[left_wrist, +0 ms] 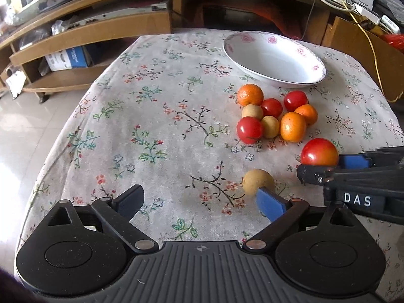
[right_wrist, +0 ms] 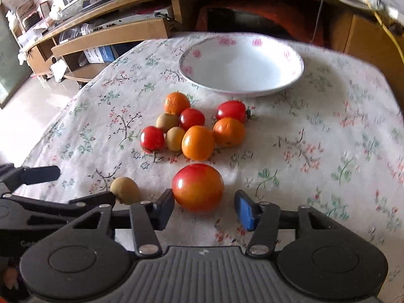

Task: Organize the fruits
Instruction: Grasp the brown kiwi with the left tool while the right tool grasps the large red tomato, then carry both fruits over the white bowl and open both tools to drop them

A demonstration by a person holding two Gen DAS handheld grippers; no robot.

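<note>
Both tongs, left point(left_wrist: 199, 199) and right point(right_wrist: 204, 210), are gaping apart; white floral-rimmed ceramic bowl point(right_wrist: 242, 85) is sitting bare; "DAS" is showing on right tongs.

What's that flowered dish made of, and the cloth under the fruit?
The bowl looks like glazed ceramic or porcelain: smooth glossy white with printed pink flowers round the rim. It could be melamine; the pictures cannot settle that. The tablecloth looks like soft woven fabric: matte, slightly fuzzy, floral-printed, draping over the table's edge.
</note>
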